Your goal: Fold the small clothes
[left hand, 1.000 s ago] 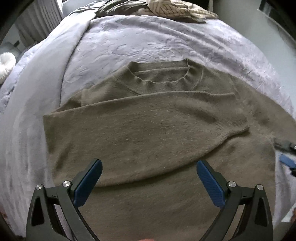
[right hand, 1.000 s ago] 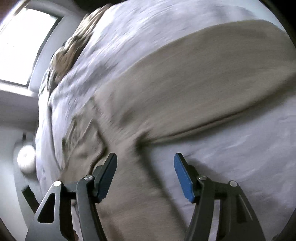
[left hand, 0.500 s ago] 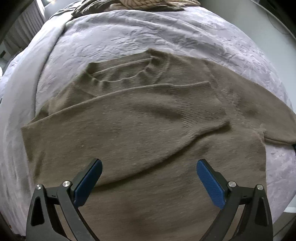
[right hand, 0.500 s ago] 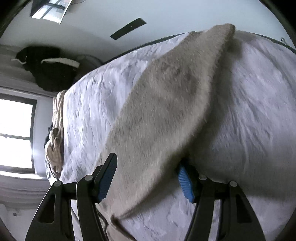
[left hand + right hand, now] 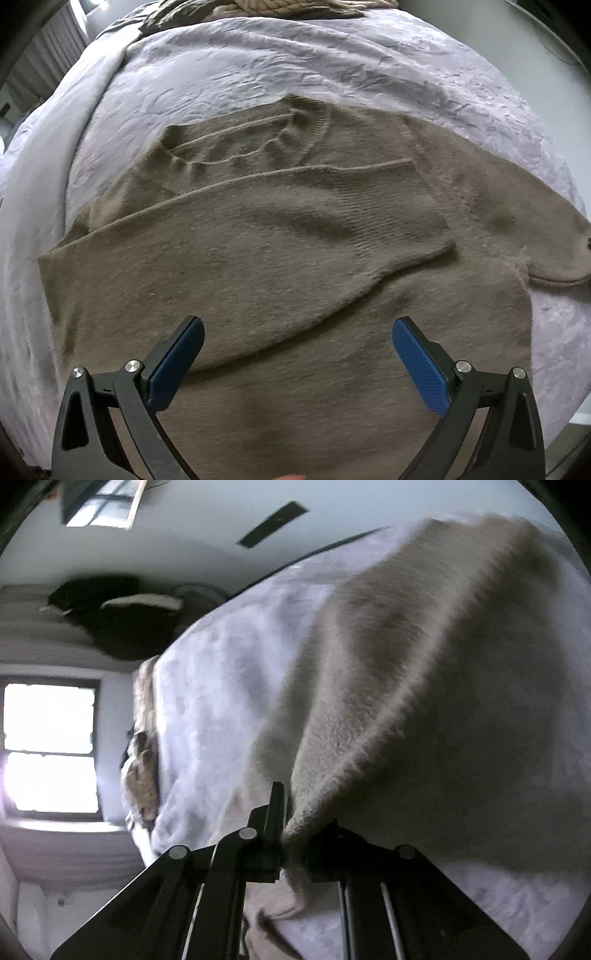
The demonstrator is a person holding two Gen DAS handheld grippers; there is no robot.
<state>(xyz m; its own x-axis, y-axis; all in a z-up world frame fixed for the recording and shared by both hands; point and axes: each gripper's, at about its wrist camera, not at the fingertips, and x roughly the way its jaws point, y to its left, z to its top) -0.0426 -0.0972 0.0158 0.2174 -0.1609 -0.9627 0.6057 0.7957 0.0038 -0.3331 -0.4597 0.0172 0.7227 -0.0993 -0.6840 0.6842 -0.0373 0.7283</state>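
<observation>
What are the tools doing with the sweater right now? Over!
Left tool open, above the sweater. Right tool shut on the sweater's unfolded sleeve. Other sleeve folded across the chest. Nothing in the way on the bedspread.

Sweater (image 5: 288, 266) covers most of the bed (image 5: 258, 74) near the left gripper (image 5: 297, 349), whose blue pads stand wide apart above the knit w/ nothing between them. Bare quilt lies beyond the collar, up to a pile of clothes (image 5: 280, 5) at the far edge. Right gripper (image 5: 291, 823) is pinched on a sleeve, fabric draping across its fwd view.
</observation>
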